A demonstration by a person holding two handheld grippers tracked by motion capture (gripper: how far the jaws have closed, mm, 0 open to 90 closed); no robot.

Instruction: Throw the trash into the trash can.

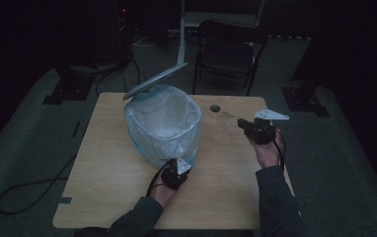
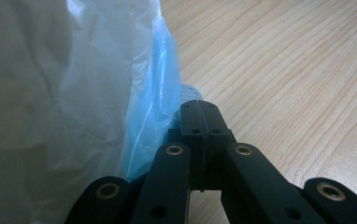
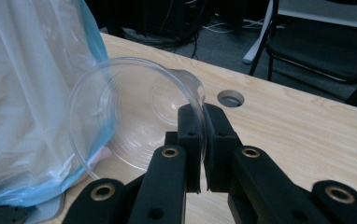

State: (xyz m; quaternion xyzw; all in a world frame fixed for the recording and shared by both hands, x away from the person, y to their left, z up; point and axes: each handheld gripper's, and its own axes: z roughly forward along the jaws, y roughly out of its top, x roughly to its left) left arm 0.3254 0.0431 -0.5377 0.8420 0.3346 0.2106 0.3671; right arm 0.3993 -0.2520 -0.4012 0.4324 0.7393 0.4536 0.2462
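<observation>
Holding a clear plastic cup [image 3: 134, 126] by its rim, the right gripper [image 3: 201, 135] hovers just right of the lined bin [image 1: 164, 126] — next, over the opening. The left gripper [image 2: 199, 122] — jaws pressed together — pushes down near the bin's base, apparently keeping the lid [image 1: 154, 81] up.

I see the counter [image 1: 127, 197], a light wood top with rounded corners, standing on grey carpet [image 1: 23, 148]. Near its far edge there is a round hole [image 1: 215, 107] through the wood; in the right gripper view the same hole [image 3: 230, 98] lies just past the middle of the frame. Behind the counter a dark folding chair [image 1: 228, 54] faces my way, with a white frame [image 1: 184, 29] upright just to its left. A black cable [image 1: 28, 190] loops over the carpet at the left, and more cables [image 1: 122, 69] run off into the dark at the back. Dark stand feet [image 1: 60, 91] sit at the far left and another [image 1: 305, 98] at the far right.
</observation>
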